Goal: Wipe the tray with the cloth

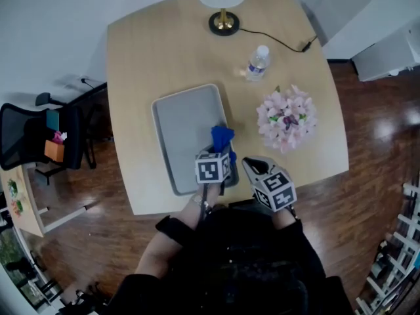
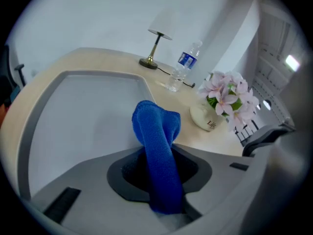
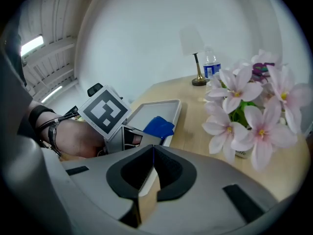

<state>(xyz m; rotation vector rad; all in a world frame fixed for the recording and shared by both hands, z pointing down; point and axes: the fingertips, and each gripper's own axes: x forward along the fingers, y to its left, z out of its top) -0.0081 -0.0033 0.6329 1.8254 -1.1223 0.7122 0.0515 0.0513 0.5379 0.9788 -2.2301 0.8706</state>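
Observation:
A grey tray (image 1: 187, 130) lies on the round wooden table (image 1: 157, 38), also seen as a grey tray (image 2: 78, 111) in the left gripper view and a tray (image 3: 156, 109) in the right gripper view. My left gripper (image 1: 220, 151) is shut on a blue cloth (image 2: 159, 146), which sticks out over the tray's right near part; the blue cloth (image 1: 222, 136) shows in the head view too. My right gripper (image 1: 252, 165) hovers over the table's near edge, right of the tray, jaws shut with nothing between them.
A pot of pink flowers (image 1: 287, 118) stands right of the tray. A water bottle (image 1: 257, 62) and a lamp base (image 1: 224, 23) with its cable sit at the far side. An office chair (image 1: 39, 140) stands left of the table.

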